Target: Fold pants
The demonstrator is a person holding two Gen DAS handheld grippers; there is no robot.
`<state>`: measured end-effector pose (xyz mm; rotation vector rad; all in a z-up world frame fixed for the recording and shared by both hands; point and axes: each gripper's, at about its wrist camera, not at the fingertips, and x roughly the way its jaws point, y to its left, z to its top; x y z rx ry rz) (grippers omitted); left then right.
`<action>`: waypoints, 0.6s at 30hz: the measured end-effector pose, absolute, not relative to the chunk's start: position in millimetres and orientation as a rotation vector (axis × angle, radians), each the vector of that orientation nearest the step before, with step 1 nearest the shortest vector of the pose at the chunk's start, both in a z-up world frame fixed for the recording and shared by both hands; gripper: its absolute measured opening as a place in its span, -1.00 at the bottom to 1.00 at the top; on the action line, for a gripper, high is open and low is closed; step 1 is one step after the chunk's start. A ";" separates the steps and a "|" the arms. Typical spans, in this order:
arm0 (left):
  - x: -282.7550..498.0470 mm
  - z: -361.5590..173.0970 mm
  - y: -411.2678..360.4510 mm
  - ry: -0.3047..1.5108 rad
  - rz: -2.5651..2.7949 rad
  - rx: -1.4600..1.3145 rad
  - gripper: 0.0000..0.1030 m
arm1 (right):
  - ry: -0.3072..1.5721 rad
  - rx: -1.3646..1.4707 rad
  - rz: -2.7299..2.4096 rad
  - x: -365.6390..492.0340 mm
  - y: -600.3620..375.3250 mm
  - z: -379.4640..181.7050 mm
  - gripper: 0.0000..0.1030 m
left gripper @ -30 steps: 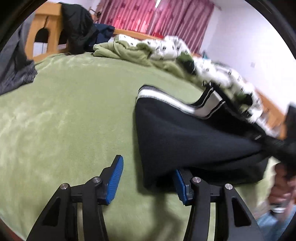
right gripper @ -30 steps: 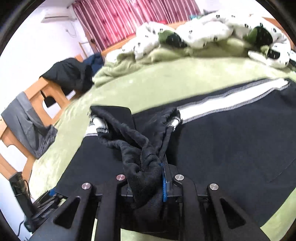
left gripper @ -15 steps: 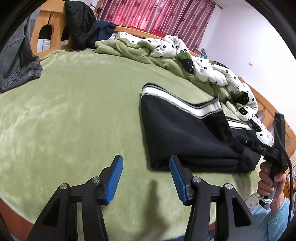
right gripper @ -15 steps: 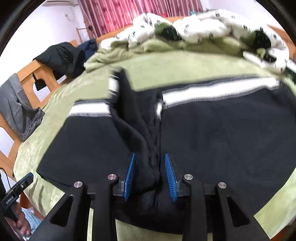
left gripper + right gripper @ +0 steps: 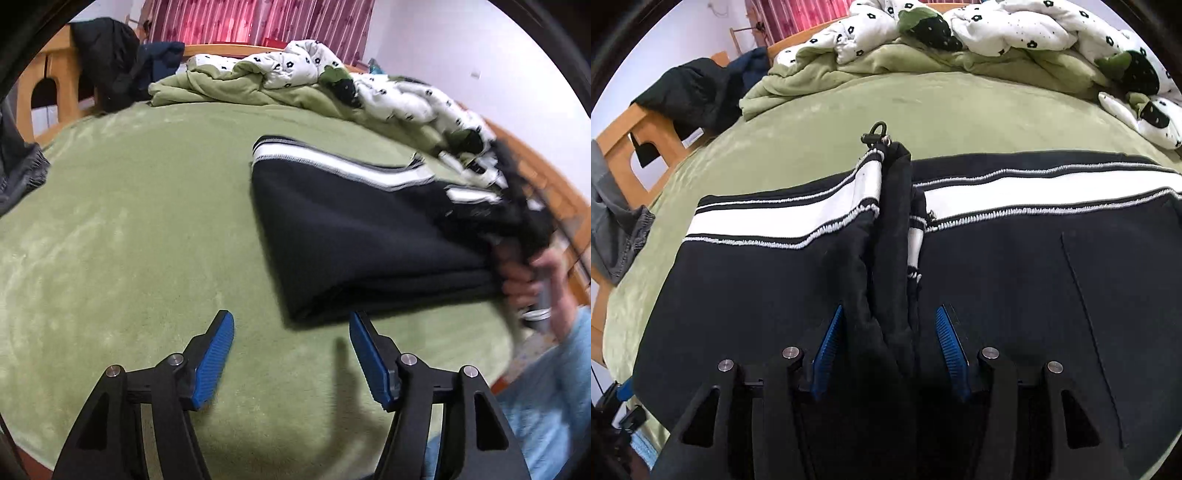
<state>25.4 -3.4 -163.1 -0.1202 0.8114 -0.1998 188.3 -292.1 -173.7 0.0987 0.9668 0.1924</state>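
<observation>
Black fleece pants with white side stripe (image 5: 1015, 280) lie folded on green plush bedspread (image 5: 129, 221); bunched fold stands loose between right gripper (image 5: 888, 350) jaws, just opening; left gripper (image 5: 291, 354), also widening, stands empty beside pants' corner.

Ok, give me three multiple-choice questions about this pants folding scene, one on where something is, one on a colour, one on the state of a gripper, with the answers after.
1. Where do the black pants lie?
A. on the green blanket
B. on a wooden floor
C. in a basket

2. What colour is the stripe along the pants?
A. red
B. white
C. yellow

3. How is the left gripper?
A. shut on the pants
B. shut on a sock
C. open, nothing between its pads

Answers: 1 A, the pants rest flat on the blanket covering the bed. 2 B, a white band with stitched edges runs along the black cloth. 3 C, only blanket shows between the blue pads.
</observation>
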 end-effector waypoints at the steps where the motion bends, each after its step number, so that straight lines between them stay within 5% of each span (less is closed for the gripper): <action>1: 27.2 -165.0 -6.6 0.811 -0.192 -0.115 0.22 | 0.974 0.088 0.201 185.8 -292.4 -172.7 0.00; 10: 50.6 -170.7 -28.1 0.718 -0.030 -0.100 0.20 | 0.997 0.166 0.258 152.3 -300.0 -173.0 0.02; 14: 32.6 -165.8 -3.2 0.670 -0.008 -0.233 -0.25 | 0.993 0.148 0.263 149.0 -297.0 -175.2 0.05; 18: 13.5 -168.7 6.3 0.690 -0.014 -0.254 -0.26 | 0.985 0.163 0.265 146.7 -295.4 -174.6 0.07</action>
